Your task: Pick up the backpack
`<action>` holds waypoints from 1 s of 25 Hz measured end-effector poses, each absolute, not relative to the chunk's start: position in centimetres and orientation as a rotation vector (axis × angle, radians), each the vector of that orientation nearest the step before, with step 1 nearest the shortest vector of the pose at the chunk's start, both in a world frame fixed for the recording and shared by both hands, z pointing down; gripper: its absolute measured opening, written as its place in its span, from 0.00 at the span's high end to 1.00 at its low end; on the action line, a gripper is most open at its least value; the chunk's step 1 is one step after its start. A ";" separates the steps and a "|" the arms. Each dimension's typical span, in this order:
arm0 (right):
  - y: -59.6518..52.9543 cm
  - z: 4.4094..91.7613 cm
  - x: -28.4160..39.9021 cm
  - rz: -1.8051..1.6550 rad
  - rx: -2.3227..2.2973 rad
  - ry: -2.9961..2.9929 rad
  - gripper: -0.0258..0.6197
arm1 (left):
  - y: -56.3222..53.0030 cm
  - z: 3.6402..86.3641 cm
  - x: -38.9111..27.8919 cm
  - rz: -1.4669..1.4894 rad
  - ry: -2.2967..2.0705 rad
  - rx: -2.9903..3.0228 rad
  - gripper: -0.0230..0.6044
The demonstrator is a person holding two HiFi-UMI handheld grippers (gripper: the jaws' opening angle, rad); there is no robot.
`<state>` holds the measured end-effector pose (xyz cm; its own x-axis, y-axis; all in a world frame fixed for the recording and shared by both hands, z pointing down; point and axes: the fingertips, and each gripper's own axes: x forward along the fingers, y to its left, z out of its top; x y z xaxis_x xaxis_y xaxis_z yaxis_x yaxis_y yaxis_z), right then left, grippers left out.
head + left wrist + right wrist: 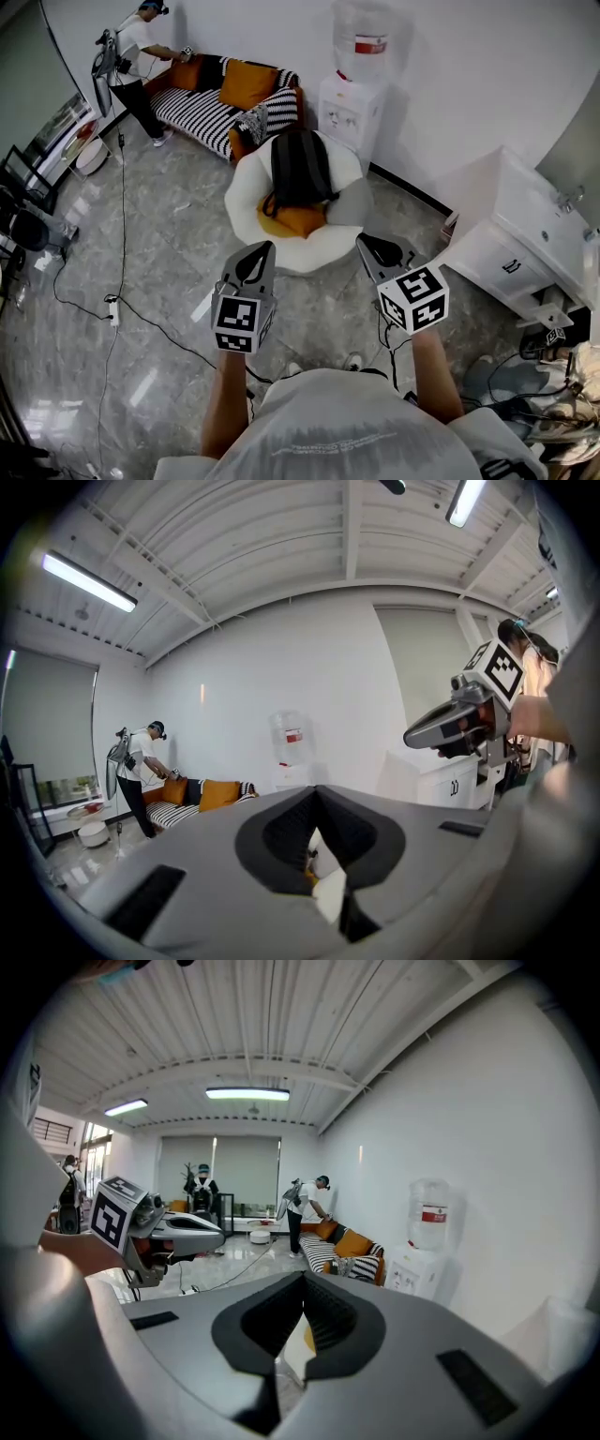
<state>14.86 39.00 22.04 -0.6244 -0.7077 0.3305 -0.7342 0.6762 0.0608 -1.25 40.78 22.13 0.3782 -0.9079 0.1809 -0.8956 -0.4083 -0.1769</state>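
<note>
A dark backpack point(300, 169) lies on a round white chair point(246, 192), with an orange cushion point(292, 221) under its near end. My left gripper point(265, 246) hovers just short of the chair's front left rim, jaws shut and holding nothing. My right gripper point(361, 240) is level with it at the front right, also shut and holding nothing. Neither touches the backpack. In the left gripper view the shut jaws point(317, 789) hide most of the chair, and the right gripper point(450, 726) shows at right. In the right gripper view the shut jaws point(302, 1277) do the same, and the left gripper point(183, 1227) shows at left.
A striped sofa point(220, 108) with orange cushions stands behind the chair. A water dispenser point(356, 94) is by the wall and a white cabinet point(525, 234) at right. Cables point(122, 309) run over the floor at left. A person point(136, 56) bends at the sofa's far end.
</note>
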 end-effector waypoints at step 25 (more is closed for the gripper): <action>42.9 22.3 7.5 0.142 1.214 -2.484 0.96 | 43.3 23.0 -9.4 -0.352 1.633 -2.633 0.95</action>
<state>7.50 42.91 22.34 -0.5596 -0.7414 0.3704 -0.7788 0.6233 0.0710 -9.45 43.28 23.00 0.4263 -0.8869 0.1782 -0.8816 -0.4515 -0.1380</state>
